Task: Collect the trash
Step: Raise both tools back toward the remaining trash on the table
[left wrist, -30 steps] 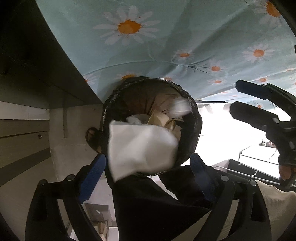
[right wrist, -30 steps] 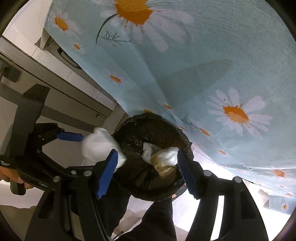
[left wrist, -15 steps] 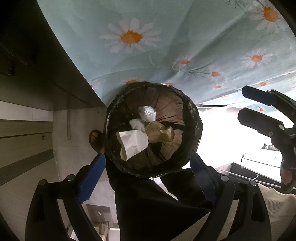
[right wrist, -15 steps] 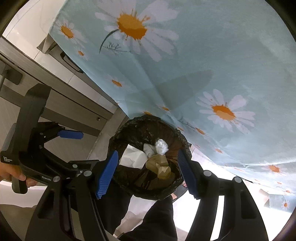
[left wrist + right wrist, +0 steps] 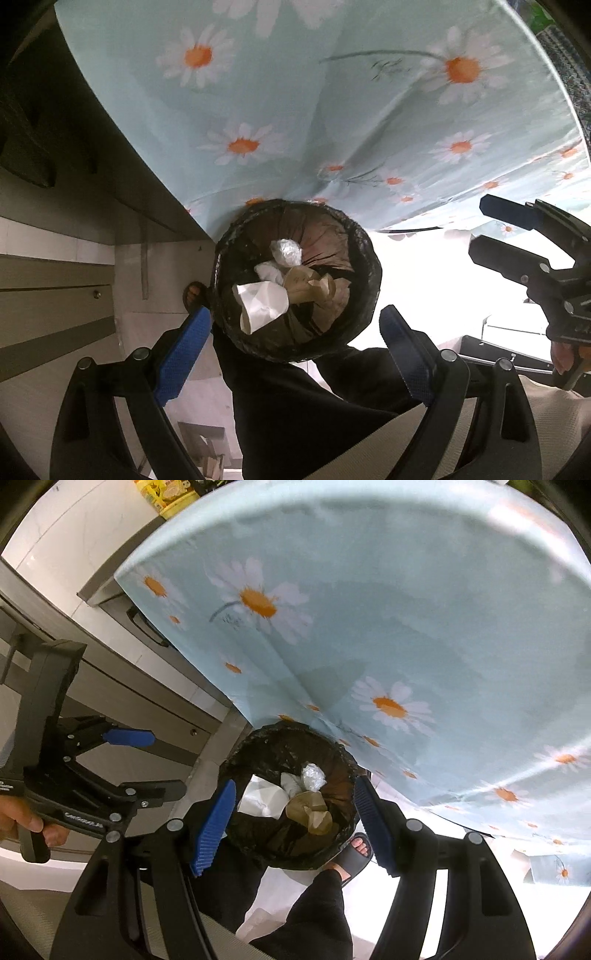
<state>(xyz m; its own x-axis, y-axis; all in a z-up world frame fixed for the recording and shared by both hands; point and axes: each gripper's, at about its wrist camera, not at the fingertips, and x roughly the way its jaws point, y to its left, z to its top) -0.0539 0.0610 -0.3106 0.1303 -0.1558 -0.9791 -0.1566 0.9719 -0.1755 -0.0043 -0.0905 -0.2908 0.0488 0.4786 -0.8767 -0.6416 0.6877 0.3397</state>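
Trash (image 5: 263,305) lies inside a round bin lined with a black bag (image 5: 364,258): a crumpled white paper, a clear plastic wad (image 5: 285,252), a small white scrap and a brown paper piece (image 5: 310,286). The bin stands on a pale floor just beside the hanging edge of a light blue tablecloth with daisies (image 5: 314,110). Grey cabinet fronts (image 5: 155,686) run along the wall on the other side. The person's dark trouser legs and a foot in a black sandal (image 5: 356,853) touch the bin's near side. The left gripper (image 5: 295,360) points steeply down over the bin, its blue pads spread wide with nothing between them; the trash sits well below. The right gripper (image 5: 293,825) likewise hangs above, fingers apart and empty, framing the bin's mouth.
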